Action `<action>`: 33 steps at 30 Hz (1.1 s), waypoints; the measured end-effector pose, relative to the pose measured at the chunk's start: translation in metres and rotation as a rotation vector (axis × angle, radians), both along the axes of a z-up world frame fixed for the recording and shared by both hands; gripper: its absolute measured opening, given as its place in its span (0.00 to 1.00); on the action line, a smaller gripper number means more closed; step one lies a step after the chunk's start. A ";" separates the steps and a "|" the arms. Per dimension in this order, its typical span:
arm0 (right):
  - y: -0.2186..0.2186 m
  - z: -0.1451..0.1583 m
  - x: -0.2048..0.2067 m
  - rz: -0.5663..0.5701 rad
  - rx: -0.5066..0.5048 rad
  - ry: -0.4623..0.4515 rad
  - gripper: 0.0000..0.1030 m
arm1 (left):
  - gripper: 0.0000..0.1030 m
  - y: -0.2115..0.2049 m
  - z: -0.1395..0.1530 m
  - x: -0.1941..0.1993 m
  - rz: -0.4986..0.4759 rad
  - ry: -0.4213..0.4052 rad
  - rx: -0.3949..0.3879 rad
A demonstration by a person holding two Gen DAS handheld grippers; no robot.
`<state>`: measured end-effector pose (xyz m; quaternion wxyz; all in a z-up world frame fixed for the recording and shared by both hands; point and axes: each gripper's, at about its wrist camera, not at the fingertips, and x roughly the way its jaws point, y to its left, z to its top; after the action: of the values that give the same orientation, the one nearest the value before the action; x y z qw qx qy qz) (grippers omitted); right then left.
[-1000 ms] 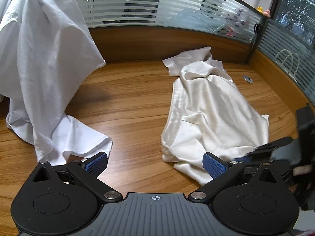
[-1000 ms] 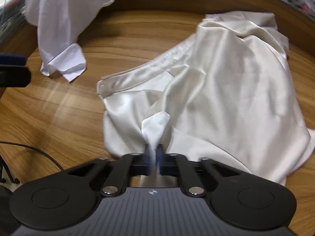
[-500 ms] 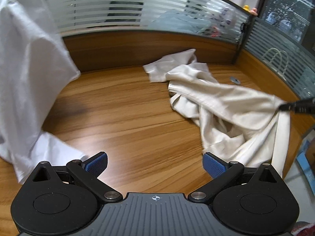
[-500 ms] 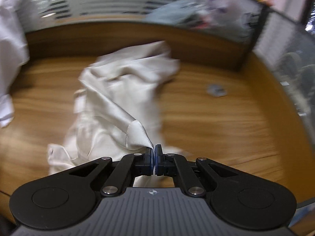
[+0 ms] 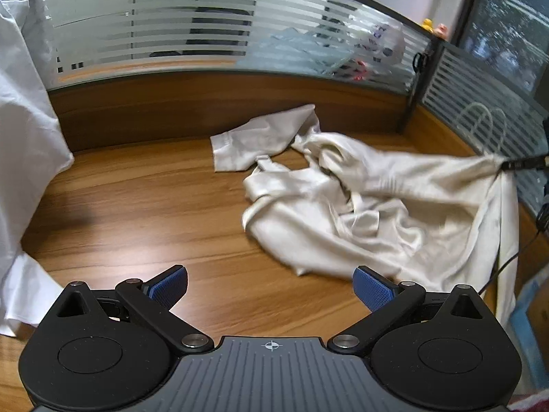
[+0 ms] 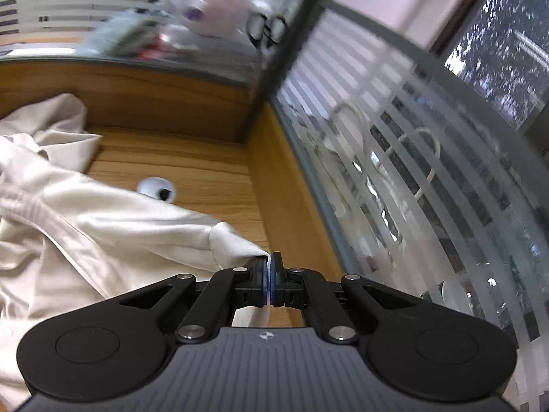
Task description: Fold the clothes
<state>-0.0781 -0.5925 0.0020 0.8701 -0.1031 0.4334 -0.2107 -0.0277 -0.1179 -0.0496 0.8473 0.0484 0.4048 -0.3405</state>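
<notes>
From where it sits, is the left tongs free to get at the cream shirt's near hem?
Probably yes. The left tongs are open, with only bare desk between them and the cream shirt; its near edge lies by the right pad. The right tongs hold a far corner.

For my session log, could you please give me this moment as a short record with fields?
surface: wooden desk
cream garment: crumpled on the desk, one corner lifted to the right
right gripper: shut on the cream garment's corner
left gripper: open, empty, above the desk
white garment: hanging at the left edge
cable grommet: on the desk beyond the cream garment
fold status: not yet begun
</notes>
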 end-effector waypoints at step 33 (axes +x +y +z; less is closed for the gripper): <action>0.106 -0.082 0.163 0.565 0.468 0.110 0.74 | 0.90 -0.146 -0.080 0.117 0.062 0.090 0.141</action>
<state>0.0848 -0.4863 -0.0800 0.8693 -0.0284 0.4706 0.1486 0.0892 -0.2643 -0.1291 0.8328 0.0800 0.4667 -0.2868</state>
